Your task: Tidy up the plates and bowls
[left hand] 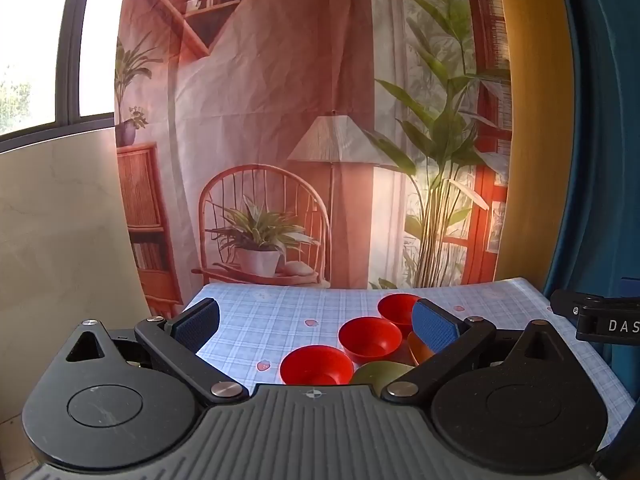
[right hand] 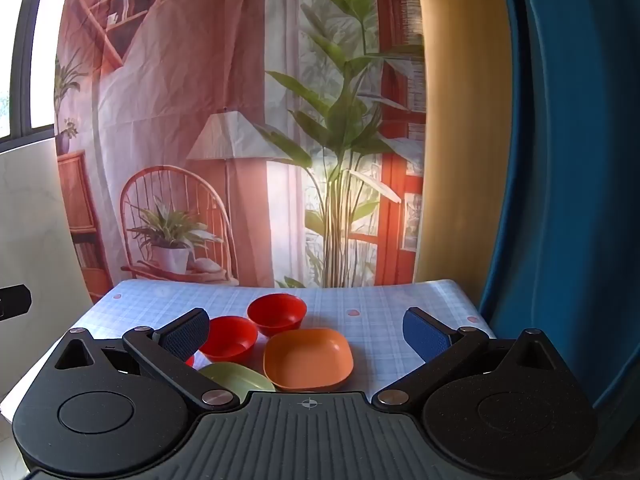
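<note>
A printed backdrop (left hand: 304, 120) of a room with a chair, lamp and plants is hanging behind everything, and a blue curtain (right hand: 568, 160) is filling the right of both views, its upper and lower ends running out of frame. Below it, the table (left hand: 248, 320) in its pale checked cloth is lying partly hidden under each gripper's black body, so its near edge is not showing in either view. The left gripper (left hand: 316, 324) is hovering above the table with its fingers (left hand: 198, 322) spread wide and nothing between the pads; the right gripper (right hand: 306, 332) is hovering likewise, fingers (right hand: 426, 336) fully apart and pinching nothing. The orange plate (right hand: 308, 358) is sitting whole in the right wrist view, just beside the red bowls, while in the left wrist view only a sliver is peeking out behind the right finger. The green plate (right hand: 236, 376) is lying nearest the cameras, cut off by the gripper body in both views. Three red bowls are lining up diagonally in the left wrist view: the near red bowl (left hand: 316, 366), the middle red bowl (left hand: 370, 338) and the far red bowl (left hand: 400, 308), this last half covered by a pad. In the right wrist view the near one is showing only as a red scrap behind the left finger.
</note>
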